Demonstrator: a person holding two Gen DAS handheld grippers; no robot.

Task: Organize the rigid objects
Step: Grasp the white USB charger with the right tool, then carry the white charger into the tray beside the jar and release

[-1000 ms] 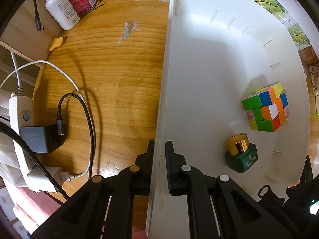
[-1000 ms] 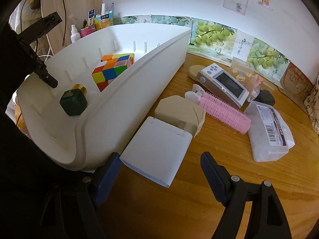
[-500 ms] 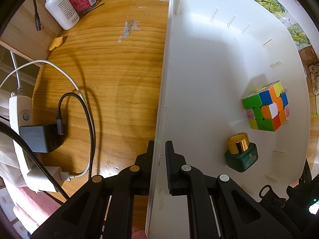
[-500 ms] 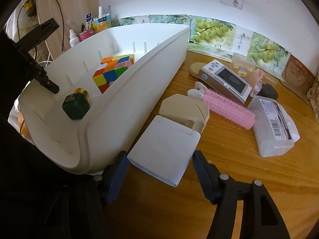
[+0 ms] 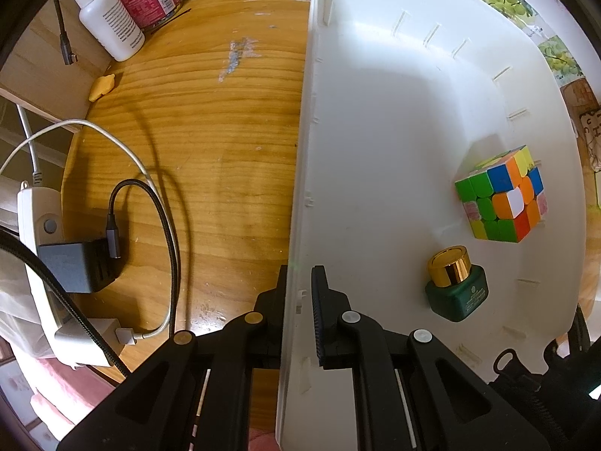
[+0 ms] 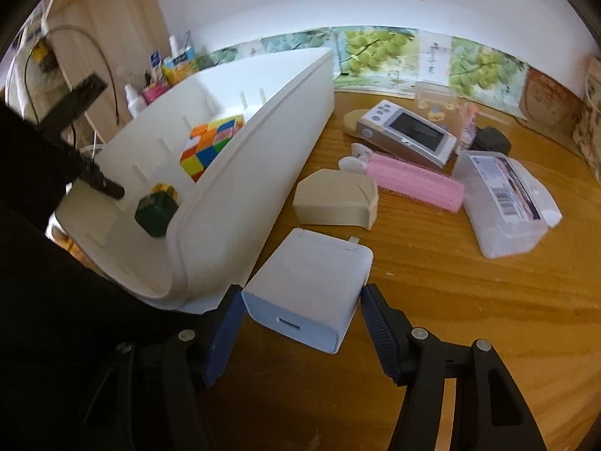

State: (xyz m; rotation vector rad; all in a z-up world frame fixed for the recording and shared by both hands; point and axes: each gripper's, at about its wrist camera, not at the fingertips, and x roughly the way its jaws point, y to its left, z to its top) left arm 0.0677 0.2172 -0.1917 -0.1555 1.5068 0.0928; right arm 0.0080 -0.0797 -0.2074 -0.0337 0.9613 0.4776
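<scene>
The right gripper (image 6: 300, 312) has just been closing on the white charger block (image 6: 311, 285) at 6 o'clock on the desk (image 6: 469, 300), pads touching its sides. The left gripper (image 5: 298, 293) is clamped on the white bin (image 5: 375, 131) wall, steadying it. The puzzle cube (image 5: 501, 197) lies inside at 2 o'clock.

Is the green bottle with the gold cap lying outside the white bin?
No, the green bottle stands inside the white bin, near the colourful cube.
</scene>
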